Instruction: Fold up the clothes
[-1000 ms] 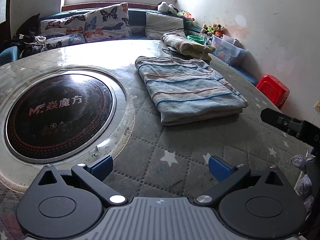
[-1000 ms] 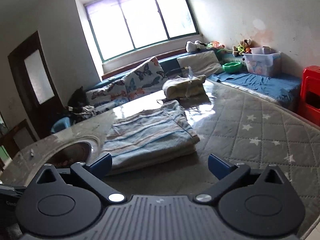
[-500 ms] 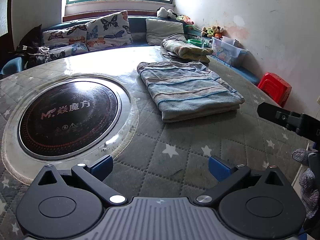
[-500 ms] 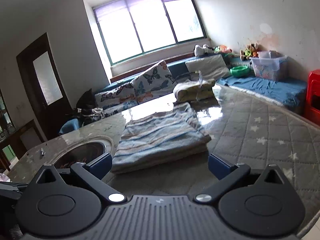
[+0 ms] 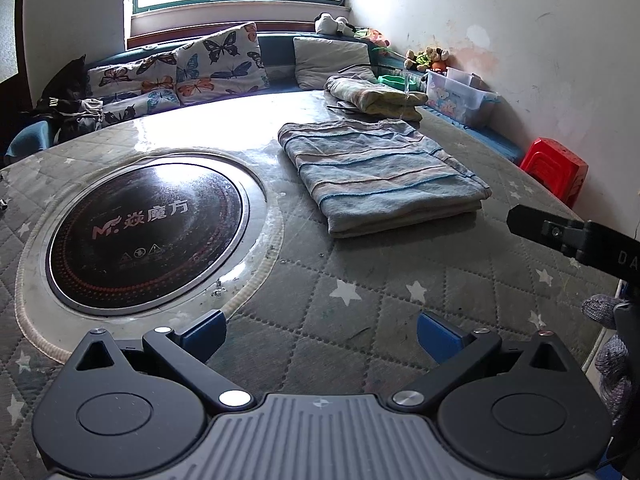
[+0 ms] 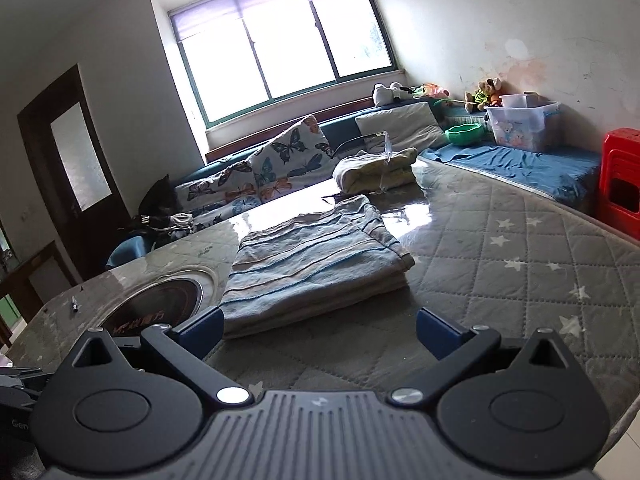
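Both my grippers have pulled back from the striped cloth (image 5: 380,176); left gripper (image 5: 320,330) and right gripper (image 6: 318,330) jaws spread, holding nothing. Cloth lies folded flat just right of the round cooktop (image 5: 146,232). This fold looks finished.

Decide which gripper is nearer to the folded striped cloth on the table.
Right. The right gripper is open just short of the folded striped cloth, its left fingertip almost at the cloth's near edge. The left gripper, also open, sits farther back with bare table between.
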Motion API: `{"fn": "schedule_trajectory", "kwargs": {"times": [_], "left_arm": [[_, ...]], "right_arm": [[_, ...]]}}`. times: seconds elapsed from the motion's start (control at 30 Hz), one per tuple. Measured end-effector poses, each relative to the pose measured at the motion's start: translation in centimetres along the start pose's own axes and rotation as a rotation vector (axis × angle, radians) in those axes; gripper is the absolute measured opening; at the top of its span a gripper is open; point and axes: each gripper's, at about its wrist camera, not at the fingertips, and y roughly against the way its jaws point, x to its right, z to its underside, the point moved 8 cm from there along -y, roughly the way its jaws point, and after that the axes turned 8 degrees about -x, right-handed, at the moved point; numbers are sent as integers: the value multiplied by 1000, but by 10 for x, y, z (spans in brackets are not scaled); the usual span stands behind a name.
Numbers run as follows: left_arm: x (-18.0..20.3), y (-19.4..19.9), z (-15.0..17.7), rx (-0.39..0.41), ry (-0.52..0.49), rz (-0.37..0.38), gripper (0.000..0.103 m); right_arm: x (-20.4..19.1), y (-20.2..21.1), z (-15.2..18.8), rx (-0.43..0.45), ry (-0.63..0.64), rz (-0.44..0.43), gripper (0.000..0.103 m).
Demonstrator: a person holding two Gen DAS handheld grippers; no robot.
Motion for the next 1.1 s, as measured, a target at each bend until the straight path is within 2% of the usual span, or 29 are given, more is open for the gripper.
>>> {"fn": "schedule_trajectory", "kwargs": {"times": [1.1], "left_arm": [[3, -12, -1, -65, -29, -28, 103]], "right_arm": [[1, -29, 9, -101, 30, 22, 103]]}}
